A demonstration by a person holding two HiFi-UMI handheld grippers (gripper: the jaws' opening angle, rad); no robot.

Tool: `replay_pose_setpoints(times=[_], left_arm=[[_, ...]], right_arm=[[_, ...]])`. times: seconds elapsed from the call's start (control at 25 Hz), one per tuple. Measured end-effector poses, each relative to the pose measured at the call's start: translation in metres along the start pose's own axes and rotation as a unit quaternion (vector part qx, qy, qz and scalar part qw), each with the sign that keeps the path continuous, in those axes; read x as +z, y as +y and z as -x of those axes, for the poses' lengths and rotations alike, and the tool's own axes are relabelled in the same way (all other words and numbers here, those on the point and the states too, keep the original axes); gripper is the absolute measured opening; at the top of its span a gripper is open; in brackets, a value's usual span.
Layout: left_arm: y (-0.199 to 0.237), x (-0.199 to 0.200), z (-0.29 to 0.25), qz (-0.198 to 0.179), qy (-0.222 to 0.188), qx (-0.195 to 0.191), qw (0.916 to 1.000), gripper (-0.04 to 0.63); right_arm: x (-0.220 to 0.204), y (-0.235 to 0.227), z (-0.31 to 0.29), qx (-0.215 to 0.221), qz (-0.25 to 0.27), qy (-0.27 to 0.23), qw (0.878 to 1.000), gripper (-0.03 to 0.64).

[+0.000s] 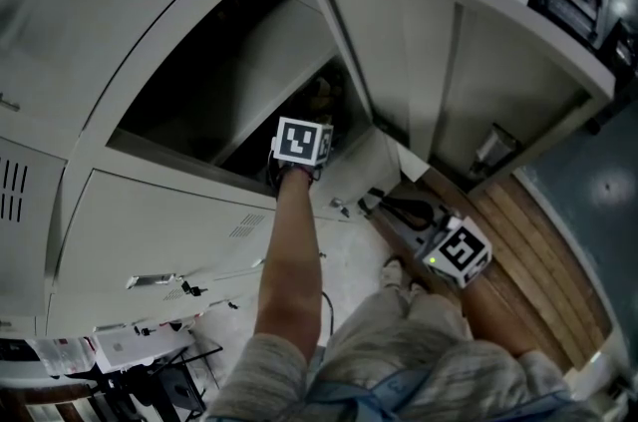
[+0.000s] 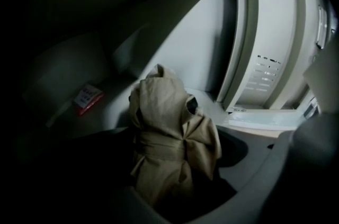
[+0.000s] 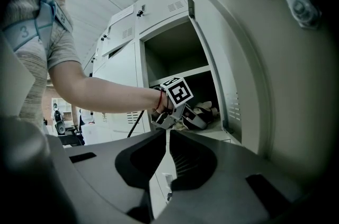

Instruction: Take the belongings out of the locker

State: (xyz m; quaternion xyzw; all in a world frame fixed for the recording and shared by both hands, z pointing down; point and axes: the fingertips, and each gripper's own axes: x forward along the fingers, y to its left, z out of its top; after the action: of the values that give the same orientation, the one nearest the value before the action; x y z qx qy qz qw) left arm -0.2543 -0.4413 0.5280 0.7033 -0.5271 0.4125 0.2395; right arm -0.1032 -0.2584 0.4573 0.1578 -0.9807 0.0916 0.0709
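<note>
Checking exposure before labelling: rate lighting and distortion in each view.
Left gripper view: very dark, only the tan bundle lit. Head view: locker interior in deep shadow. Right gripper view: bright, door bowed by wide lens.

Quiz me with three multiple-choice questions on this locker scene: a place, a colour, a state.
1. Where is the tan bundle? A on the room's floor; B inside the open locker; C atop the lockers.
2. The small packet near it is: A blue; B green; C red and white.
3. The jaws of the right gripper are: A together; B wide apart; C holding a bottle.
Answers: B, it stands inside, between the left gripper's jaws; C, red edge, white face; A, pads meet, nothing between.
</note>
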Motion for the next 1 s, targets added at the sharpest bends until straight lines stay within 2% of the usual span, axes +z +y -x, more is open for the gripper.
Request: replay_pose_setpoints(times=[0.2,0.44,0.68,0.84,1.0], left_arm=[[-0.017,-0.002,0.000,0.002,-0.001,-0.013,0.9999,0.318],[-0.020,-0.001,0.005,-0.005,-0.021,0.024,0.9995,0.281],[-0.033,-0.009,0.012,0.016,-0.031,0.022,0.9992,0.270],[-0.034,-0.010,0.021,0.029,-0.068,0.047,0.9961,0.264],[-0.033,-0.006,0.033,0.060,-0.137,0.061,0.9868,0.261]], right_arm=[[0.000,-0.001,0.004,-0.011,-0.005,-0.005,1.000,0.005],[-0.002,-0.002,0.012,-0.025,-0.005,-0.008,1.000,0.005],[-0.003,0.006,0.018,-0.022,-0.008,-0.008,1.000,0.005],[-0.002,0.012,0.024,-0.021,-0.006,-0.009,1.000,0.005],[-0.002,0.014,0.032,-0.025,-0.011,-0.013,1.000,0.005]])
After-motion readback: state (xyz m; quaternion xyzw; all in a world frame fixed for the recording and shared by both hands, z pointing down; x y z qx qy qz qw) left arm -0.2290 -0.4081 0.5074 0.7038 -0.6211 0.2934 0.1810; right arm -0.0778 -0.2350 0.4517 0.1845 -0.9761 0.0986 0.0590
